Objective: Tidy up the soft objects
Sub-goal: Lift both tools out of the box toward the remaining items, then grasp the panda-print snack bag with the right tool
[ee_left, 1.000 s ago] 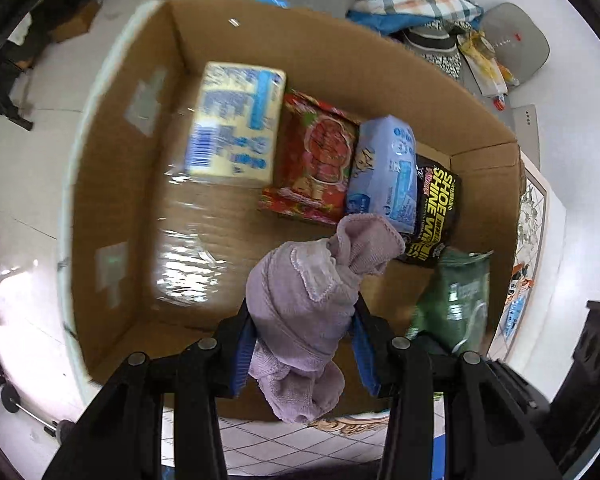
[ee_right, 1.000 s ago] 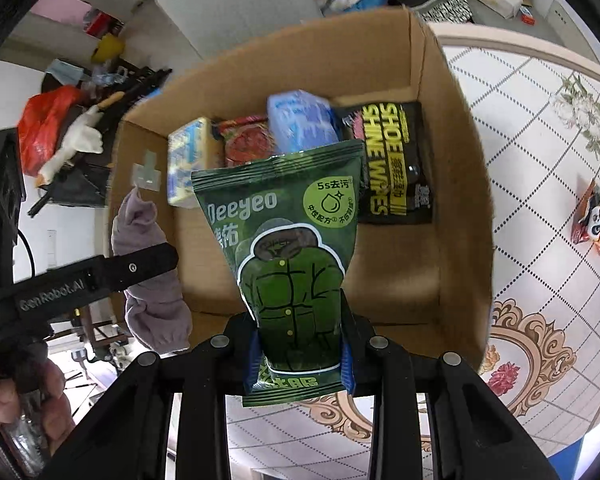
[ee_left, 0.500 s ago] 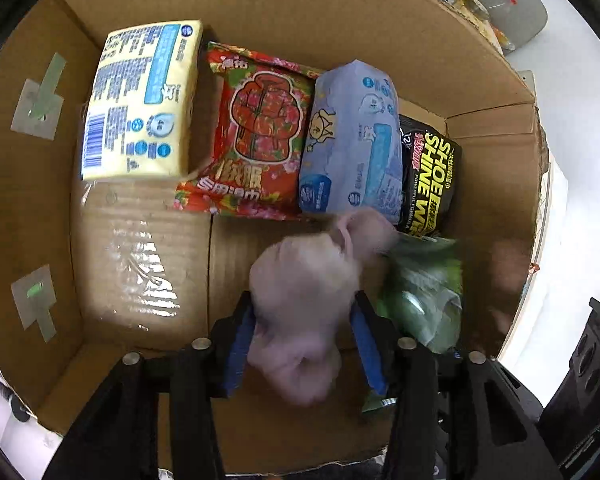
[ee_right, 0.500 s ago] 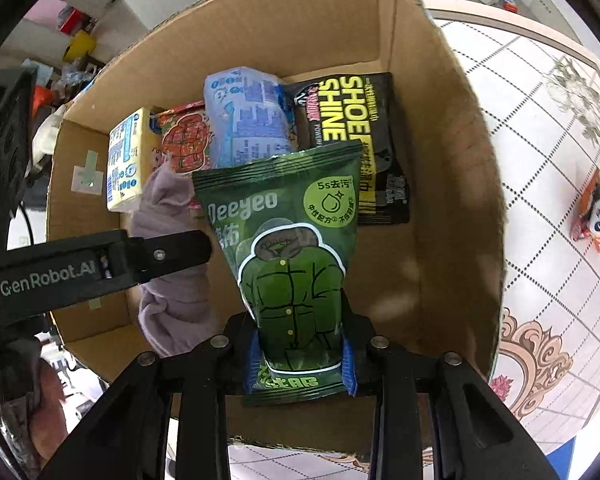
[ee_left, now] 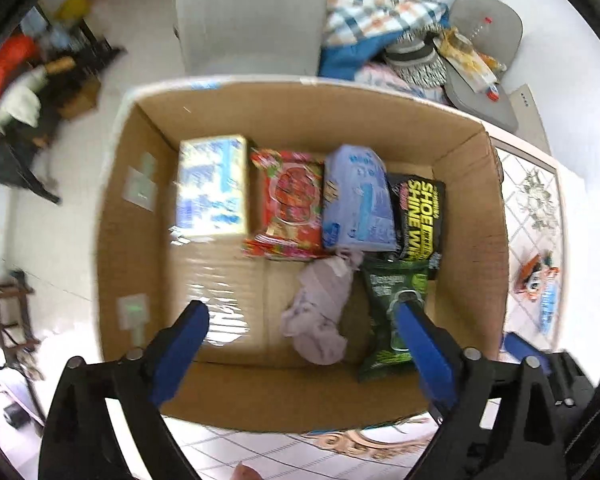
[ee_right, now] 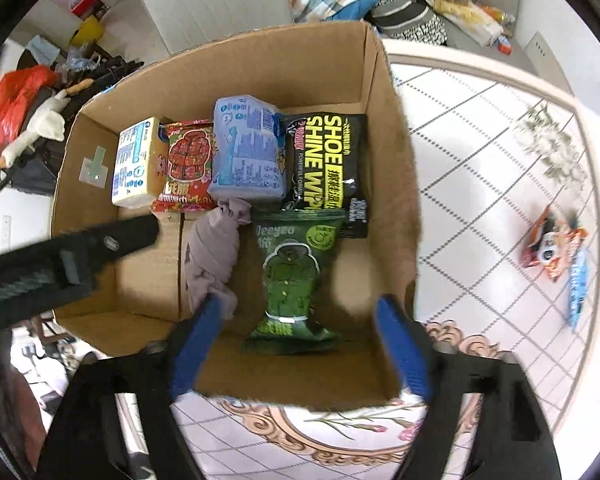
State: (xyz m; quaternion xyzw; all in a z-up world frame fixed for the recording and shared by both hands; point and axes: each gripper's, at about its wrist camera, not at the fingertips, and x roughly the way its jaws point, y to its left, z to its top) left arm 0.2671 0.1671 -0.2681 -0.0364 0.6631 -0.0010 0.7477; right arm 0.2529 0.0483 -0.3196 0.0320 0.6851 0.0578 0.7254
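Inside the cardboard box [ee_right: 396, 184], a grey sock bundle [ee_right: 212, 260] and a green pouch [ee_right: 296, 272] lie side by side on the bottom, in front of a row of four packets. Above them both the left gripper [ee_left: 300, 316] and the right gripper [ee_right: 300, 308] hang with jaws opening wide, gripping nothing.

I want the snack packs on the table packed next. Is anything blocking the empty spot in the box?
Nothing visible does. The bare floor of the cardboard box lies open from above, left of the purple cloth bundle; the snack packs lie outside on the table.
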